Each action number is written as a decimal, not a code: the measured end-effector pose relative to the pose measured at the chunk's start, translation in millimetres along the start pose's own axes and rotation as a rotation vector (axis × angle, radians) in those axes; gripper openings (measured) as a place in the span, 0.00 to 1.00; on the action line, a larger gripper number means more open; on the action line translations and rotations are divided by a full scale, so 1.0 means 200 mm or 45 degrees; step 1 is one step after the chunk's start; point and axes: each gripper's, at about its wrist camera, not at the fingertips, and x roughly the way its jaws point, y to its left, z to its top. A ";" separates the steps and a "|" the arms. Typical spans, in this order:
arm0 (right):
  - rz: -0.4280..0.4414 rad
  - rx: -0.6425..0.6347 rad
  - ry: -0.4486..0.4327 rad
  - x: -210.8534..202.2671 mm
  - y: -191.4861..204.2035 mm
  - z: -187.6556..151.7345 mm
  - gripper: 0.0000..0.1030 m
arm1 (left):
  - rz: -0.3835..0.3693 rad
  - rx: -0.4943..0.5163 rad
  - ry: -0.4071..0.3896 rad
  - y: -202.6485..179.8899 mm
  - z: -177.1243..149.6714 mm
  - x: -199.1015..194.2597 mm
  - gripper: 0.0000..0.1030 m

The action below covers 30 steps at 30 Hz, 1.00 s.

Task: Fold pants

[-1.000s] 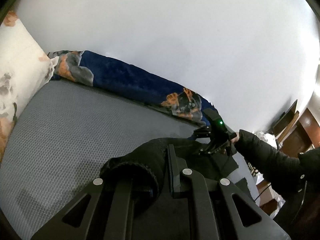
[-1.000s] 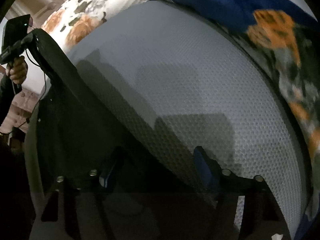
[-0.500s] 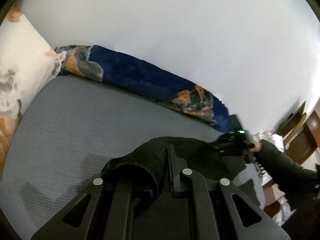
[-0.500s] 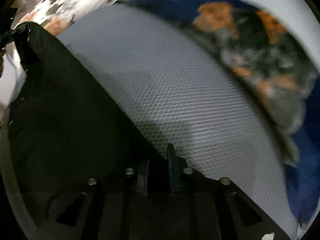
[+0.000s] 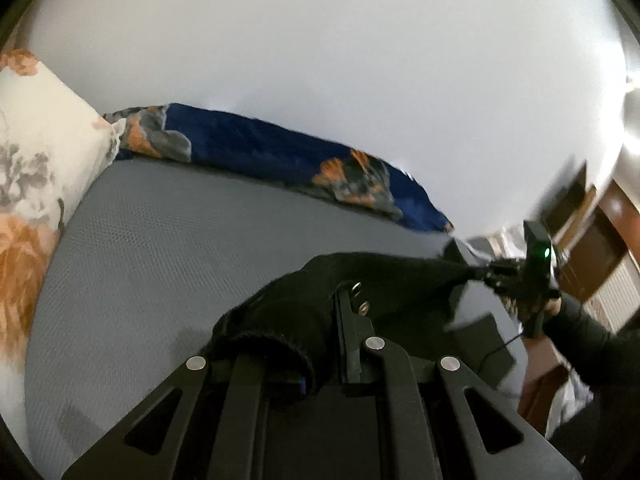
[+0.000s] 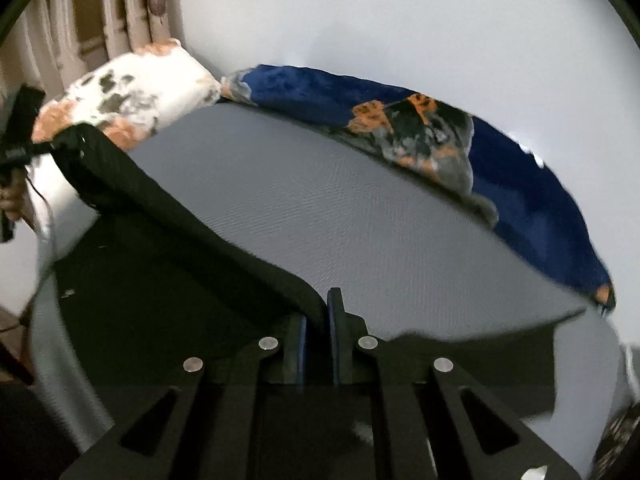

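The left gripper [image 5: 336,312] pinches the black pants [image 5: 384,280]; the right gripper [image 6: 318,320] has just clamped their far edge, cloth stretched between both above the grey mattress [image 6: 360,216] (no legible writing).

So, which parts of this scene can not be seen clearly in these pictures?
- Left wrist view: the right gripper is blurred by motion.
- Right wrist view: the pants run below the frame, so their legs are cut off.
- Left wrist view: the pants cuff hides the left gripper.
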 end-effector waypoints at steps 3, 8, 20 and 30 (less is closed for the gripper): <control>0.063 0.046 0.020 -0.09 0.07 -0.17 0.06 | -0.021 0.012 0.047 -0.01 -0.15 -0.08 0.11; 0.156 0.117 0.152 -0.08 0.23 -0.46 0.05 | -0.027 0.006 0.172 -0.01 -0.42 -0.10 0.12; 0.186 0.135 0.373 0.19 0.39 -0.77 0.06 | 0.144 -0.023 0.427 0.05 -0.77 -0.03 0.25; 0.170 0.119 0.362 0.19 0.41 -0.77 0.10 | 0.357 -0.084 0.410 0.07 -0.79 -0.26 0.65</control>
